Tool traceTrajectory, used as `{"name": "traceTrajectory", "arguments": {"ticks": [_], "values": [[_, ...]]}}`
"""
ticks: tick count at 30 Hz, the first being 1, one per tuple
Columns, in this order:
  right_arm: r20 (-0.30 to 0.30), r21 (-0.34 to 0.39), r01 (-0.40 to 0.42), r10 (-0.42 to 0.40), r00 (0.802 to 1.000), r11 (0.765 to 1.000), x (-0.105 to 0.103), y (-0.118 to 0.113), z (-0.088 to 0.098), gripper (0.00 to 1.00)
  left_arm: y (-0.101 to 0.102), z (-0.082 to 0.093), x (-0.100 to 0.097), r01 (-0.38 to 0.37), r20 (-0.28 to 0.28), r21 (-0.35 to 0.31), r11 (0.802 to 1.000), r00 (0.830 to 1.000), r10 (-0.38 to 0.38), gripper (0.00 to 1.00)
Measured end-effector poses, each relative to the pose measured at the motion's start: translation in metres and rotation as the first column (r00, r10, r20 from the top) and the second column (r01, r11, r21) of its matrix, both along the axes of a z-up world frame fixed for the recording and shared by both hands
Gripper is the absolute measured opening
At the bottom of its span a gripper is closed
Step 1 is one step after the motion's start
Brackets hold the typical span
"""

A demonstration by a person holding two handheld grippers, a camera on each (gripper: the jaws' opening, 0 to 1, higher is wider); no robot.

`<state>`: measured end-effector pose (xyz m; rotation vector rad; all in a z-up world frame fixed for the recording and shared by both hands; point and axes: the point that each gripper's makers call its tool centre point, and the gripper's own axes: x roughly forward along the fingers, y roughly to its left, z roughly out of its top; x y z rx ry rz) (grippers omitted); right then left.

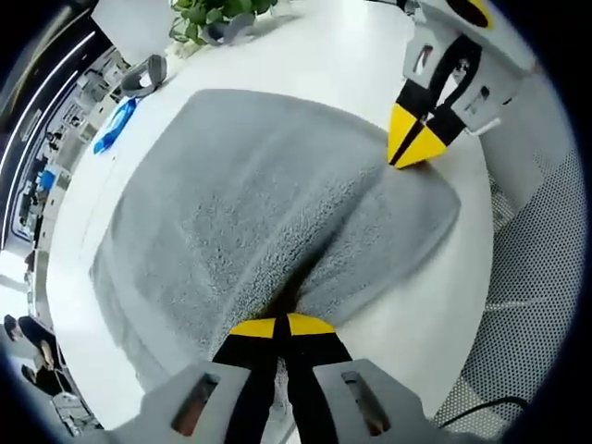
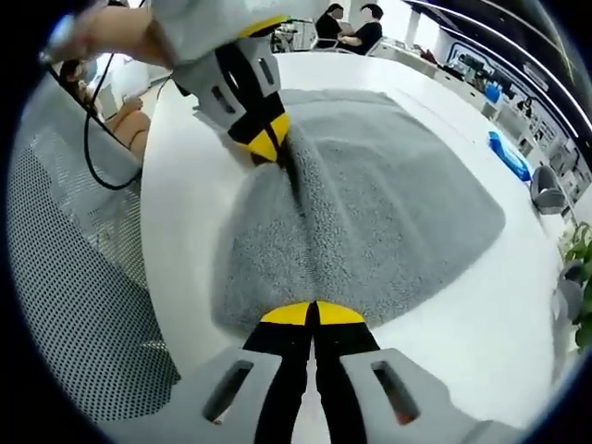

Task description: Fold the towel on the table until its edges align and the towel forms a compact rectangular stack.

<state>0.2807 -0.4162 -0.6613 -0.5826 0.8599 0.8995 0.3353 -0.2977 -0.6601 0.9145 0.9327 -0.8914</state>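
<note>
Left gripper view: the left hand-held gripper (image 1: 282, 326) is pinching the near edge of the grey towel (image 1: 250, 222), bunching a ridge, presumably to lift that edge for a fold. The towel is lying spread on the white desk (image 1: 342, 65).

Right gripper view: the right hand-held gripper (image 2: 313, 314) is clamping the towel's edge likewise. The towel is looking thick, looped and creased between the 2 grips.
</note>
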Motion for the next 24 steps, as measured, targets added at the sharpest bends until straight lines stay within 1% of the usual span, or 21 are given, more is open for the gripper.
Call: {"name": "traceTrajectory", "arguments": {"ticks": [4,9,13,16,19,21,24], "values": [[-0.021,0.023,-0.025,0.026,0.999,0.999,-0.006,0.009,-0.001,0.00,0.002,0.000,0.007,-0.013,0.005,0.002,1.000,1.000,0.013,0.02],[-0.028,0.033,-0.029,0.030,0.999,0.999,-0.009,0.012,-0.001,0.00,0.003,0.000,0.007,-0.009,-0.002,-0.005,1.000,1.000,0.009,0.02],[-0.044,0.050,-0.044,0.047,0.998,0.998,-0.012,0.017,0.000,0.00,0.004,0.000,0.009,-0.027,-0.006,-0.012,1.000,1.000,0.027,0.02],[-0.052,0.064,-0.043,0.047,0.998,0.997,-0.014,0.019,-0.001,0.00,0.004,-0.001,0.009,-0.026,-0.009,-0.015,1.000,1.000,0.026,0.02],[-0.070,0.085,-0.045,0.051,0.996,0.995,-0.016,0.022,-0.001,0.00,0.004,0.000,0.010,-0.036,-0.013,-0.018,0.999,0.999,0.036,0.02],[-0.092,0.114,-0.050,0.061,0.994,0.992,-0.019,0.026,-0.001,0.00,0.004,0.000,0.010,-0.043,-0.009,-0.021,0.999,0.999,0.043,0.02],[-0.111,0.140,-0.041,0.057,0.992,0.989,-0.022,0.029,-0.001,0.00,0.004,0.000,0.010,-0.038,-0.008,-0.022,0.999,0.999,0.038,0.02]]}}
